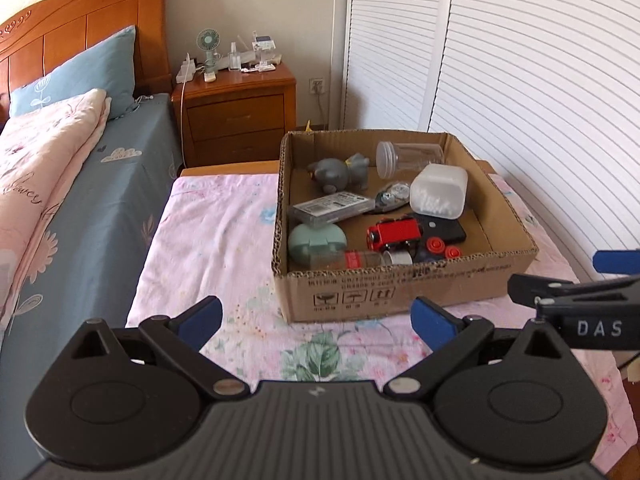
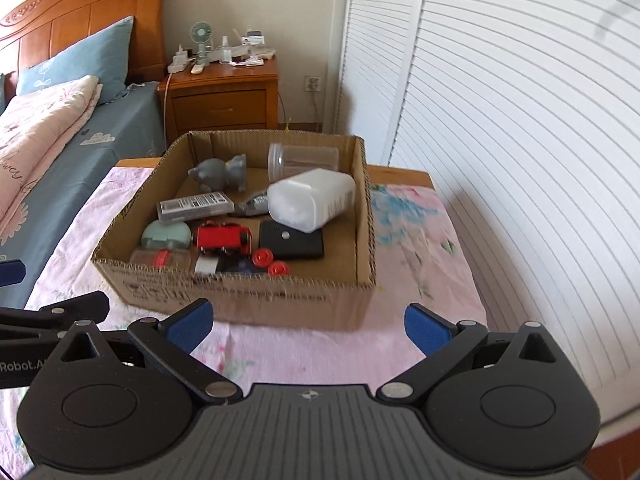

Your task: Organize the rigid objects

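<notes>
We see the cardboard box (image 1: 404, 292) on the cloth-covered counter (image 1: 208, 248), with the bed (image 1: 60, 184) to its left and the nightstand (image 1: 236, 108) far behind. In the box, the cat figure (image 1: 340, 170) and the jar (image 1: 408, 158) lie far, the toy train (image 1: 394, 234) near the middle, and the small bottle (image 1: 348, 260) along the near wall.

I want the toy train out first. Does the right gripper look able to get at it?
Probably yes. The right gripper is open in front of the cardboard box, and the red toy train lies uncovered on top, though neighbours crowd it.
</notes>
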### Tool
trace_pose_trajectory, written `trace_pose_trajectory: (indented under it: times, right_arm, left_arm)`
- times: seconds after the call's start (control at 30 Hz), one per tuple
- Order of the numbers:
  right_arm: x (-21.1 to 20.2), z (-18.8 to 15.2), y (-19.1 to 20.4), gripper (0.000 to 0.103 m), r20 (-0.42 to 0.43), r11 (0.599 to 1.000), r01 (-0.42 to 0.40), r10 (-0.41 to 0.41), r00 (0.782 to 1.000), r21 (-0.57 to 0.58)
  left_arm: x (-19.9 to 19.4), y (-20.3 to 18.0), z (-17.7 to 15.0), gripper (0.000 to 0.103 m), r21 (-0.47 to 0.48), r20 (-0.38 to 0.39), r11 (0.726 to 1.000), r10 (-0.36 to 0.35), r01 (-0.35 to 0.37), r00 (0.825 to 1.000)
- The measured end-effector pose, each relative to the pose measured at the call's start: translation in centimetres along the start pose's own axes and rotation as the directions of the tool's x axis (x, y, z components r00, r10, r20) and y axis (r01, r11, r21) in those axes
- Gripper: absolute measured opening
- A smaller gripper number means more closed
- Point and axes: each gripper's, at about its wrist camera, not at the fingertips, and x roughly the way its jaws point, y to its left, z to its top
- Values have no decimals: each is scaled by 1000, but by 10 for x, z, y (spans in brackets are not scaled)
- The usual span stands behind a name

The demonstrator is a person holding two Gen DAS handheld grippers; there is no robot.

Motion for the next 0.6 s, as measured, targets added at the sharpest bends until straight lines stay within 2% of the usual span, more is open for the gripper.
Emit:
trace_pose_trajectory:
  times: [0.6]
  right_arm:
    - [-12,-10,-6,103,14,999,15,-15,1000,28]
  left_arm:
    - [-15,-11,0,100,30,13,998,50,-51,999]
